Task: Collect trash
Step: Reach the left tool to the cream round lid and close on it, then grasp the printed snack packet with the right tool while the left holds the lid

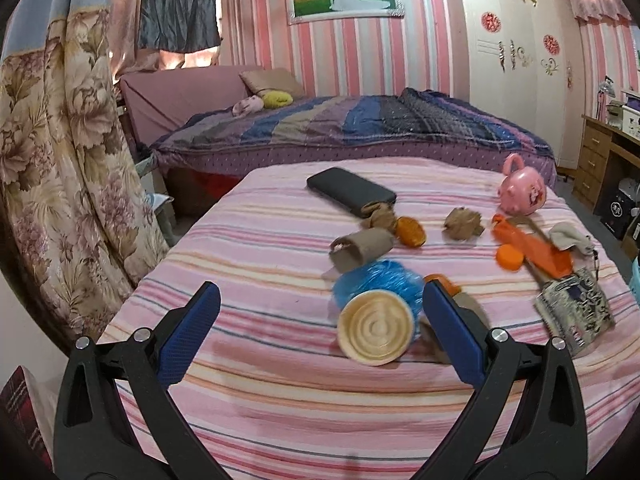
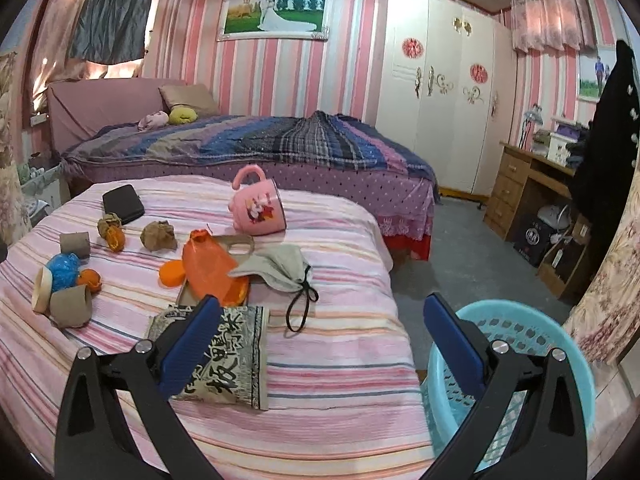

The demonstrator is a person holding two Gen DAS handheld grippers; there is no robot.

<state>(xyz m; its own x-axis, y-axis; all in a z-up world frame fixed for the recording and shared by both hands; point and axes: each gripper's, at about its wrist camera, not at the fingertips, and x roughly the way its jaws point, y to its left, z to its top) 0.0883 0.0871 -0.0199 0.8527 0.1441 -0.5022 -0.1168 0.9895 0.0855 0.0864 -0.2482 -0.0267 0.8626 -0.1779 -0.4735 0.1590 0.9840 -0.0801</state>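
Trash lies scattered on the pink striped bed (image 1: 260, 240): a cream paper cup (image 1: 375, 327) wrapped in blue plastic (image 1: 380, 278), a cardboard tube (image 1: 362, 249), crumpled brown paper (image 1: 462, 225), orange peel (image 1: 410, 231) and an orange bag (image 1: 532, 248). My left gripper (image 1: 320, 336) is open just above the bed, with the cup between its blue fingers, untouched. My right gripper (image 2: 320, 344) hangs open over the bed's right edge, its left finger above a printed bag (image 2: 236, 356) and its right finger above a light blue basket (image 2: 532, 344) on the floor.
A black wallet (image 1: 350, 190), a tipped pink mug (image 2: 259, 208), a grey cloth pouch with a black cord (image 2: 280, 268) and a cardboard tube (image 2: 72, 304) also lie on the bed. A second bed (image 2: 248, 144) stands behind. A floral curtain (image 1: 60, 180) hangs left; a wooden desk (image 2: 532, 188) is right.
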